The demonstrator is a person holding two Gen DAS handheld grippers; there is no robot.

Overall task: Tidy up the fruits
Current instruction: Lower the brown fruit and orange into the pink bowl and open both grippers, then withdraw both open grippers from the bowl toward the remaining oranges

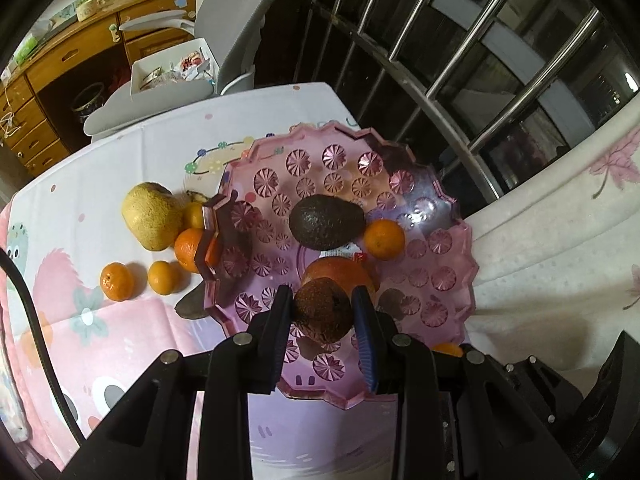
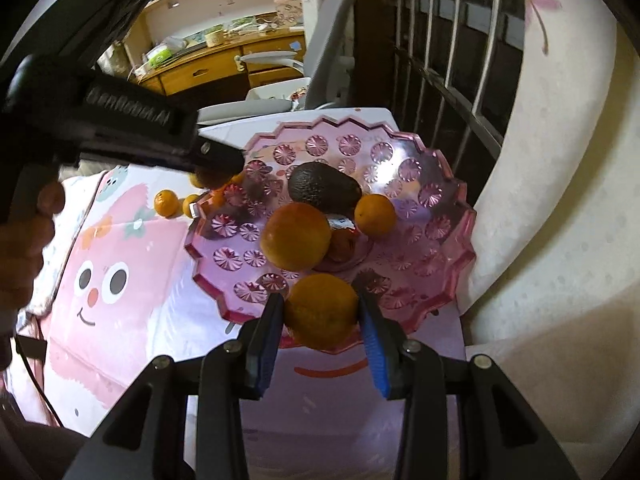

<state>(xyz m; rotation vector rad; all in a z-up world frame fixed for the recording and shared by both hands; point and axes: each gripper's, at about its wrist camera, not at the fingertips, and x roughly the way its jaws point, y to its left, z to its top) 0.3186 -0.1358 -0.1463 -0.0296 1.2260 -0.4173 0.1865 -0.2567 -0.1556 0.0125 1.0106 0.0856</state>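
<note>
A pink cut-glass plate (image 1: 432,280) (image 2: 432,200) holds a dark avocado (image 1: 326,222) (image 2: 324,192), a small tangerine (image 1: 384,239) (image 2: 374,220) and a large orange (image 1: 340,272) (image 2: 296,236). My left gripper (image 1: 323,300) is shut on a brown round fruit (image 1: 323,312) above the plate's near part. My right gripper (image 2: 321,300) is shut on an orange (image 2: 322,312) over the plate's near rim. In the right wrist view the left gripper's black body (image 2: 120,128) reaches in from the upper left, a hand (image 2: 24,232) on its handle.
On the cartoon tablecloth (image 1: 120,340) left of the plate lie a yellow-green fruit (image 1: 152,216) and several small oranges (image 1: 116,281) (image 2: 166,203). A dark fruit (image 1: 190,306) pokes out under the plate's rim. Window bars (image 1: 460,60) and a curtain (image 1: 560,240) bound the right side.
</note>
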